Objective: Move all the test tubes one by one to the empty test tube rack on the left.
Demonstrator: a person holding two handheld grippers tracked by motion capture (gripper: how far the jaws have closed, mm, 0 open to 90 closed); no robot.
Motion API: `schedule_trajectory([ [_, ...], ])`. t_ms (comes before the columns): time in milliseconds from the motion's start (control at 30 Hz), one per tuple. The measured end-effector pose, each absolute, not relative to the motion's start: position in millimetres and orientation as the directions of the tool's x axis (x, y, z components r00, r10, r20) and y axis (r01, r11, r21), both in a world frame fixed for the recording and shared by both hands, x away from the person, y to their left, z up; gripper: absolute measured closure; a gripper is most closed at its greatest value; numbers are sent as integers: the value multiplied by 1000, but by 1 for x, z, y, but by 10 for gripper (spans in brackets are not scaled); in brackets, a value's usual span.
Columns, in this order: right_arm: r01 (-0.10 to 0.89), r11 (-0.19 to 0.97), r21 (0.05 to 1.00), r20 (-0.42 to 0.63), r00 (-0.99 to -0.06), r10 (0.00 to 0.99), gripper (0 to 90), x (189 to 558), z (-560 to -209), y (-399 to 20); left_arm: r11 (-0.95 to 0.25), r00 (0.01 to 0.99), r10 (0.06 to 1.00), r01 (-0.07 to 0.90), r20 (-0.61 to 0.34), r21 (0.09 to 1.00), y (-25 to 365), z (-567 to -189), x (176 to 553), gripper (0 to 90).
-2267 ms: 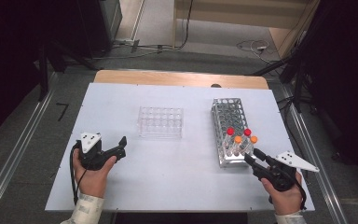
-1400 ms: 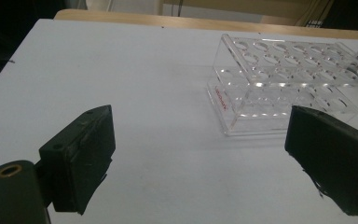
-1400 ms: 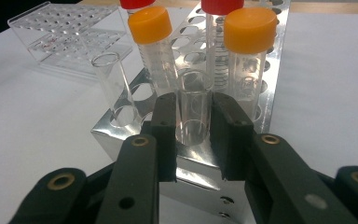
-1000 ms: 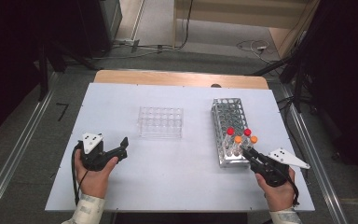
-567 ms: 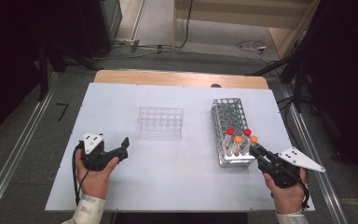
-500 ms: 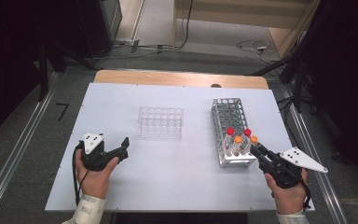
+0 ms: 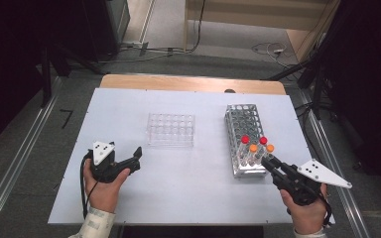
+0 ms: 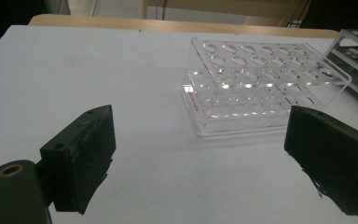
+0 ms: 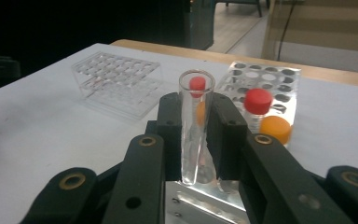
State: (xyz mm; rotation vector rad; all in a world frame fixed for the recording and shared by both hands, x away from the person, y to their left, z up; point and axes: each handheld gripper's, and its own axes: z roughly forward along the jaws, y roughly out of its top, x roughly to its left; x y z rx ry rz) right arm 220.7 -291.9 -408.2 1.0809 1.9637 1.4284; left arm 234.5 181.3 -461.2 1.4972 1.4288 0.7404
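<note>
An uncapped clear test tube (image 9: 196, 126) stands upright between the jaws of my right gripper (image 9: 196, 140), which is shut on it. In the high view my right gripper (image 7: 269, 162) hovers at the near end of the metal tube rack (image 7: 243, 115), just above its front edge. Two red-capped tubes (image 7: 245, 140) and two orange-capped tubes (image 7: 253, 148) stand in that near end. A clear plastic rack (image 7: 171, 130) with no tubes in it sits mid-table. My left gripper (image 7: 135, 159) rests open at the near left, its jaws wide apart and pointing toward the clear rack (image 8: 261, 88).
The white table (image 7: 129, 104) has a wooden strip along its far edge. Metal rails run along both sides of the table. Cables lie on the floor beyond it. Bare tabletop lies between the two racks and in front of them.
My right gripper has risen a little at the metal rack's near end, with the clear tube in it. The left gripper has stayed still.
</note>
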Motion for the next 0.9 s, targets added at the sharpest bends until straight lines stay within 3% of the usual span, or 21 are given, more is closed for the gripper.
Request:
schedule_trajectory([
  [467, 319, 220, 922, 66, -688, 722, 733, 226, -420, -241, 50, 219, 963, 421, -155, 906, 159, -456, 234, 96],
  [900, 328, 285, 900, 49, -728, 684, 733, 248, -438, -198, 3, 385, 909, 377, -159, 926, 112, -440, 242, 228],
])
